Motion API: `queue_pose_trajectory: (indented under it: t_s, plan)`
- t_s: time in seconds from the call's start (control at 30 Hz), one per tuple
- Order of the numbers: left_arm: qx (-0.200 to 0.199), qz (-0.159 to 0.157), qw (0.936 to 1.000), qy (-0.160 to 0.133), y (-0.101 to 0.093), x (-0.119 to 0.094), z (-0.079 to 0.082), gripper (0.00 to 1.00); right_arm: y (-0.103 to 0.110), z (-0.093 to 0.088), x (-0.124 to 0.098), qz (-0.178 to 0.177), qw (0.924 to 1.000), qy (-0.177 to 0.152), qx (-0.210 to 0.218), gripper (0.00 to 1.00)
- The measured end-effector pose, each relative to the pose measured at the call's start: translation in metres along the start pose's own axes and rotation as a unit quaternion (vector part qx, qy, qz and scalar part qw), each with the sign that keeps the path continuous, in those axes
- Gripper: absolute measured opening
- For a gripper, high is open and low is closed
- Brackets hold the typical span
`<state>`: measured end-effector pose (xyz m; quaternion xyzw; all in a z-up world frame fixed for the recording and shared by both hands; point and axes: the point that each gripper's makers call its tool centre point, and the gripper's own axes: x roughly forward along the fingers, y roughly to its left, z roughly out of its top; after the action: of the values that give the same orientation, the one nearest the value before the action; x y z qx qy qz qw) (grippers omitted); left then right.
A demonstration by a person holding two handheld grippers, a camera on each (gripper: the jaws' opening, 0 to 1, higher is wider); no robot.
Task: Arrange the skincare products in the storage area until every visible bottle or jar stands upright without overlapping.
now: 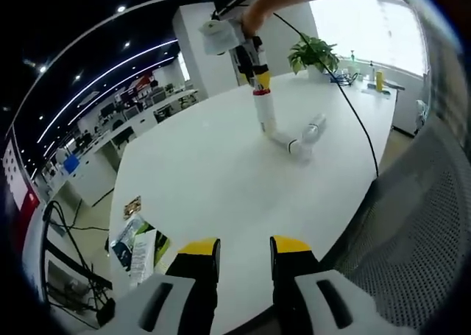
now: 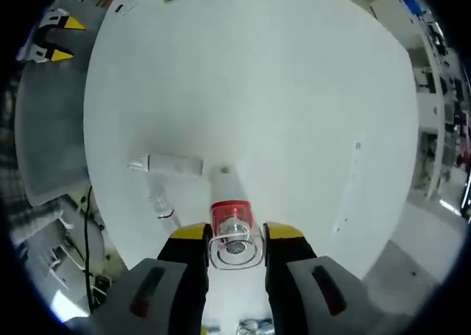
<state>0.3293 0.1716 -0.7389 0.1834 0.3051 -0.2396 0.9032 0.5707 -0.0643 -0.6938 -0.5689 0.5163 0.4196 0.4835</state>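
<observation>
Skincare bottles sit at the centre of this scene: we see one tall white bottle (image 1: 263, 108) gripped at its cap end by the right gripper (image 1: 257, 76), in the upper middle of the left gripper view, its base at or just above the round white table (image 1: 206, 180). In the right gripper view the same bottle (image 2: 231, 221) fills the lower centre, its red collar and clear cap squeezed between the right gripper (image 2: 234, 241) jaws.

Two more white containers lie tipped beside it: a tube (image 2: 171, 163) on its side at centre left, and a clear-capped bottle (image 2: 163, 204) just below it; they meet at an angle in the left gripper view, the nearer one (image 1: 293, 143) touching the farther (image 1: 314, 127).

Our left gripper (image 1: 244, 255) hangs at the bottom of its own view, jaws slightly apart, holding nothing, well apart from the bottles.

We judge the step in hand to be standing the first bottle upright. Next, it calls for a level release clear of the two fallen neighbours, which remain to be stood up.
</observation>
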Motion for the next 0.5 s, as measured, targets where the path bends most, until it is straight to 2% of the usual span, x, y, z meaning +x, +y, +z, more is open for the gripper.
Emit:
queue_pose_trajectory:
  t_s: [0.2, 0.3, 0.4, 0.47, 0.5]
  plan:
    - [0.012, -0.008, 0.9999, 0.008, -0.004, 0.002, -0.003, 0.28, -0.002, 0.000, -0.001, 0.003, 0.9997, -0.020, 0.015, 0.28]
    - [0.017, -0.015, 0.9996, 0.015, -0.005, 0.003, -0.006, 0.28, -0.008, 0.007, -0.001, -0.004, 0.9966, -0.067, 0.048, 0.31]
    - [0.014, -0.016, 0.9997, 0.014, -0.006, 0.003, -0.006, 0.28, -0.007, 0.009, -0.004, -0.002, 0.9892, -0.111, 0.095, 0.33]
    - [0.018, -0.021, 0.9994, 0.019, -0.008, 0.004, -0.007, 0.28, -0.009, 0.010, -0.007, -0.002, 0.9801, -0.147, 0.133, 0.33]
    - [0.018, -0.023, 0.9994, 0.021, -0.009, 0.004, -0.008, 0.28, -0.011, 0.012, -0.011, -0.001, 0.9715, -0.178, 0.157, 0.33]
